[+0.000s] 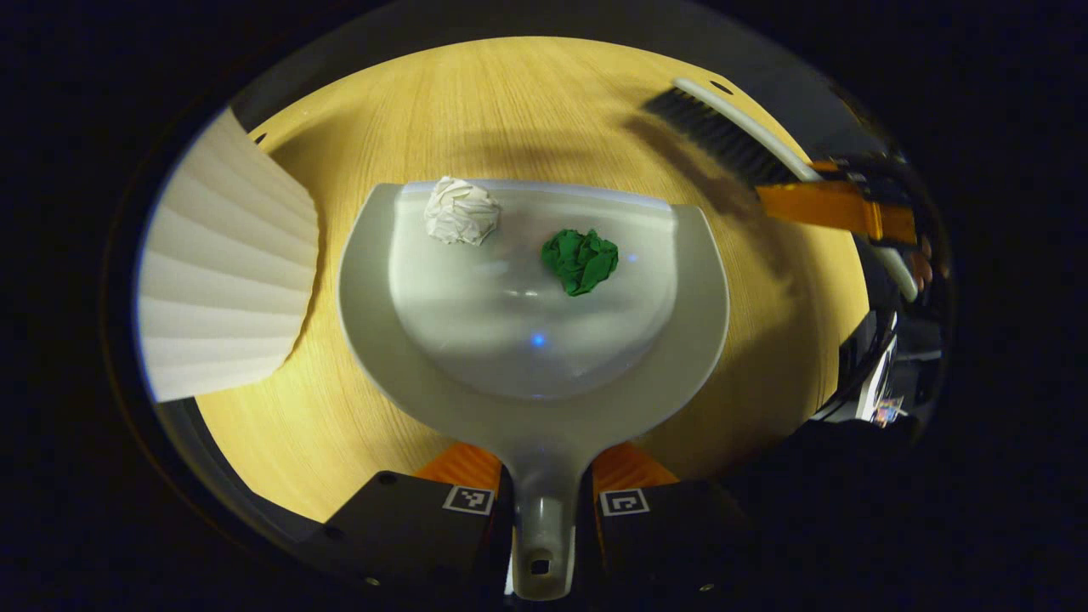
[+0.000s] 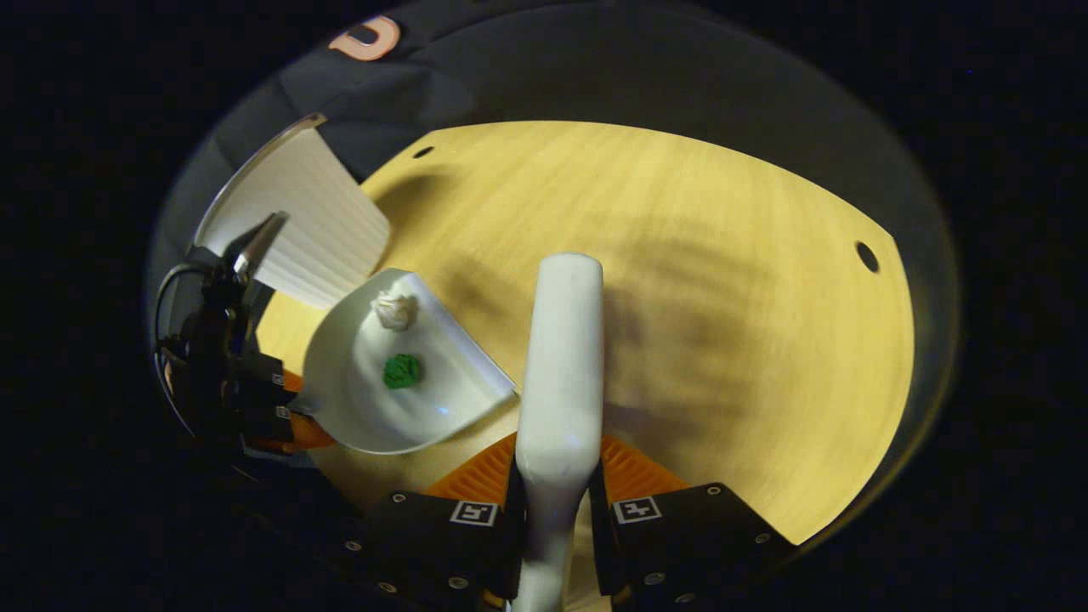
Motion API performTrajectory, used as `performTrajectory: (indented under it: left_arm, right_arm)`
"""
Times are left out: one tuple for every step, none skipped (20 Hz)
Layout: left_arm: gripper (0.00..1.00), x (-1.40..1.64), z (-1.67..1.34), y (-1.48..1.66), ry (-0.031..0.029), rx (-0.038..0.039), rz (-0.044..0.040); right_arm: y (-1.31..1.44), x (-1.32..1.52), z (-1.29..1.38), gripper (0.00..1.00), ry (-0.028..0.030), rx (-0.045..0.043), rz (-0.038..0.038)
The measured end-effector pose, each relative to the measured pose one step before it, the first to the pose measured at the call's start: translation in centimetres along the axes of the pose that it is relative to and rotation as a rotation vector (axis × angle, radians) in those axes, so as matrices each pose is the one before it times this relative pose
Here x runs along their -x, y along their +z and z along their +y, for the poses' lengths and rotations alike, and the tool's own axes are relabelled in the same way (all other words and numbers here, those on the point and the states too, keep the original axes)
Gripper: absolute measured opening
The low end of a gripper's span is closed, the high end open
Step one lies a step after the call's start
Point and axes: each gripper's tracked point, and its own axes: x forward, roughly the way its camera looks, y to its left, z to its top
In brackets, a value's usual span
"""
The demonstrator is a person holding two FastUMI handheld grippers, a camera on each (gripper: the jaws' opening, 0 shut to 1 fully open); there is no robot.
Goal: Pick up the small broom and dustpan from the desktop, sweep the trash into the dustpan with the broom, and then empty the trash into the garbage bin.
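My left gripper (image 1: 544, 480) is shut on the handle of the grey dustpan (image 1: 697, 340), which it holds over the wooden desktop (image 1: 510, 102). Inside the pan lie a crumpled white paper ball (image 1: 460, 211) and a crumpled green paper ball (image 1: 580, 260). My right gripper (image 2: 554, 472) is shut on the white broom (image 2: 561, 340), whose back points away from the camera. In the left gripper view the broom's black bristles (image 1: 718, 136) hang above the desktop at the upper right, held by the right gripper (image 1: 837, 208). In the right gripper view the dustpan (image 2: 357, 416) sits at the left with both balls in it.
A white ribbed garbage bin (image 1: 225, 263) stands at the desk's left edge, close beside the dustpan; it appears as the bin (image 2: 310, 221) behind the pan in the right gripper view. Small holes (image 2: 867, 255) mark the desktop's corners. Dark booth cloth surrounds the desk.
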Motion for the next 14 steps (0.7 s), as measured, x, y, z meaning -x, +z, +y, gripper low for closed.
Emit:
performTrajectory:
  left_arm:
    - [0.31, -0.006, -0.36, 0.09, 0.00307, 0.03012, -0.0021]
    - [0.31, -0.046, -0.535, 0.097, 0.00306, 0.02872, 0.00064]
    - [0.31, 0.126, -0.458, 0.194, 0.0041, 0.02707, -0.00381]
    - [0.31, 0.101, -0.423, 0.276, 0.00409, 0.02155, -0.00298]
    - [0.3, 0.134, -0.309, 0.313, 0.00094, 0.01827, -0.01073]
    - [0.31, 0.393, -0.319, 0.41, -0.0023, 0.01496, -0.01001]
    - [0.31, 0.249, -0.152, 0.426, -0.00505, 0.01128, -0.01497]
    - [0.3, 0.627, -0.12, 0.423, -0.00395, 0.00024, -0.02133]
    - [0.31, 0.509, 0.075, -0.312, 0.00161, -0.00596, -0.02338]
    - [0.31, 0.653, -0.027, 0.266, 0.00256, -0.0062, -0.03442]
    - [0.31, 0.658, -0.011, 0.293, 0.00287, -0.00475, -0.02361]
    - [0.31, 0.779, 0.11, 0.631, -0.00051, -0.00232, -0.02633]
    - [0.31, -0.049, -0.149, -0.457, -0.00227, 0.00332, -0.0242]
    - [0.31, 0.659, -0.187, -0.057, -0.00927, 0.0043, -0.02727]
  right_arm:
    - [-0.946, -0.684, 0.12, 0.34, -0.02293, -0.0642, 0.01637]
    - [-1.086, -0.552, 0.426, 0.35, -0.01999, -0.08005, 0.0238]
    - [-0.811, -0.512, 0.629, 0.35, -0.00908, -0.06534, 0.01236]
    - [-0.507, -0.587, 0.585, 0.35, -0.00472, -0.03903, -0.00487]
    - [-0.46, -0.438, 0.107, 0.35, -0.02251, -0.01141, -0.00948]
    - [-0.416, 0.057, -0.399, 0.35, -0.02865, -0.00921, -0.00965]
    - [-0.333, -0.004, 0.312, 0.35, -0.00614, -0.01544, -0.00276]
    - [-0.52, -0.198, 0.252, 0.35, 0.00311, -0.02377, 0.00295]
    - [-0.958, -0.029, -0.507, 0.35, 0.0016, -0.00317, 0.00389]
    - [-0.76, -0.21, -0.716, 0.35, -0.01085, 0.00557, -0.00246]
    - [-0.916, -0.71, -0.413, 0.35, -0.00193, 0.01097, 0.00675]
    - [-0.527, -0.63, 0.07, 0.35, -0.00263, 0.00016, 0.00193]
    - [-0.344, -0.382, 0.148, 0.35, 0.00048, 0.00384, 0.00229]
    - [-0.029, 0.215, 0.408, 0.35, -0.00233, 0.00431, -0.00043]
